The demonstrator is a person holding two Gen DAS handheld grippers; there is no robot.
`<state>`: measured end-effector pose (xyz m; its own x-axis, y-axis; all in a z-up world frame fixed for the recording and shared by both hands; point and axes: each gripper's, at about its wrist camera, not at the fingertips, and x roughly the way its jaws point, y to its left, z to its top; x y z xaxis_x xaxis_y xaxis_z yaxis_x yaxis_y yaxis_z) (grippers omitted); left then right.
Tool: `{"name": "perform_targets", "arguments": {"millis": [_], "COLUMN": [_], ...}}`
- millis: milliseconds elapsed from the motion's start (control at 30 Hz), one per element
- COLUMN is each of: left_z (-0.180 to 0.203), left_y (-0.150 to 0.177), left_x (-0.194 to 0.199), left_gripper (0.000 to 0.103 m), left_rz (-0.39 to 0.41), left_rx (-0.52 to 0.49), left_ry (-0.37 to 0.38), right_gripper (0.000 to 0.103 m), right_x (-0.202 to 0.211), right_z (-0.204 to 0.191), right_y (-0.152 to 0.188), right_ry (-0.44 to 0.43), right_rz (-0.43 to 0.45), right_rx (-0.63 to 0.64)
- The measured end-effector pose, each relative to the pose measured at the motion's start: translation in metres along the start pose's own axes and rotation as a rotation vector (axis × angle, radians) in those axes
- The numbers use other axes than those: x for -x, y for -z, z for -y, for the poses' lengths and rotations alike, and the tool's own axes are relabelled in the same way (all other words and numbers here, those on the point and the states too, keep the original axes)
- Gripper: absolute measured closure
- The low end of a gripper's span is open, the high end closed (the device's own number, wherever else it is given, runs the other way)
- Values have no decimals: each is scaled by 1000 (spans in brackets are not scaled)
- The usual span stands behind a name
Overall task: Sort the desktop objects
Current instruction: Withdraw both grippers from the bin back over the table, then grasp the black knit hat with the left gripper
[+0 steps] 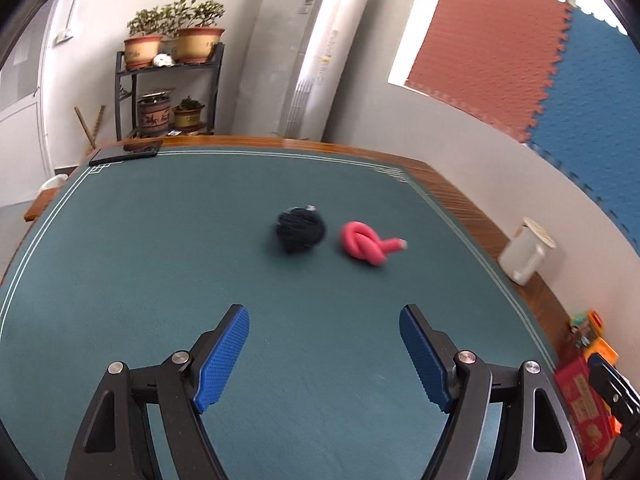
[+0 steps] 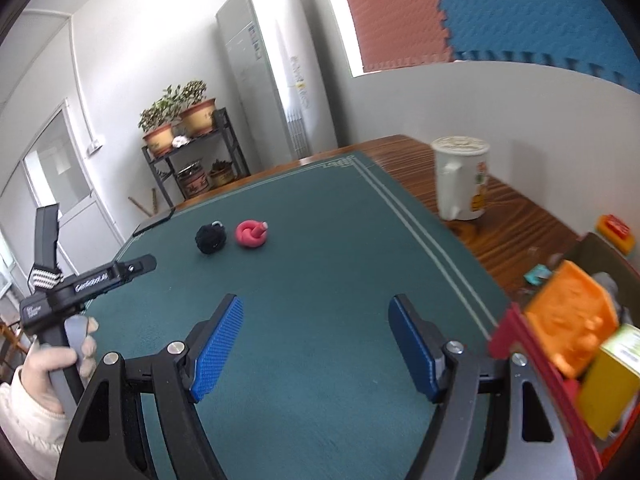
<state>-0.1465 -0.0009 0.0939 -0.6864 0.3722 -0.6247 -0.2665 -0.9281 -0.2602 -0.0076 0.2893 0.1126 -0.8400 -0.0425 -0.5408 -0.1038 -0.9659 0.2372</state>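
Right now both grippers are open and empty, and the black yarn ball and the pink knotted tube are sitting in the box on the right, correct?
Not quite. The black yarn ball and pink knotted tube lie side by side on the green mat, not in the box, as both wrist views show. The left gripper and right gripper are indeed open and empty.

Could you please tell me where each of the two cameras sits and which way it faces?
Left wrist: rides the left gripper, jaws open and empty, angled down across the green mat.
Right wrist: rides the right gripper, open and empty, facing likewise; a hand shows at its left.
Shared: black ball, pink knot, white mug.
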Motion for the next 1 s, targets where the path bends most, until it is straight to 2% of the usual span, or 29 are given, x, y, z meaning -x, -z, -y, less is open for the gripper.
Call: {"name": "perform_targets", "arguments": {"millis": [300,533,667,767,800,833,867,1000], "left_z": [-16,-7,-7,-13,-16,-19,-23,-21], "left_y": [-30,-53,-63,-68,-68,-68,-68,-61], "left_x": [-64,-116,-138,-152,-156,-158,-159,-152], "left_gripper": [24,24,24,24,25,31,53,55], "left_rz": [-39,-63,-88,-107,-123,-131,-139,-132], "left_rx": [-71,-166,-171,-136,-119,-102,-85,-84], "left_ry": [-75,-79,-100,-116,-113,-110,-90,-75], "right_gripper": [24,24,24,24,24,24,24,24], "right_x": [-35,-38,-38,-40,-41,-41,-42,-46], "right_z": [1,11,9,7,7,6,6,4], "right_y": [9,12,11,12,12,12,13,14], "right_ry": [-37,-57,-62,-62,-61,-59,-56,-42], "right_rz": [-74,-92,-94,-100,-104,-106,-107,-116], "right_rx": [-25,-68,-63,-56,-54,-54,-52,-42]}}
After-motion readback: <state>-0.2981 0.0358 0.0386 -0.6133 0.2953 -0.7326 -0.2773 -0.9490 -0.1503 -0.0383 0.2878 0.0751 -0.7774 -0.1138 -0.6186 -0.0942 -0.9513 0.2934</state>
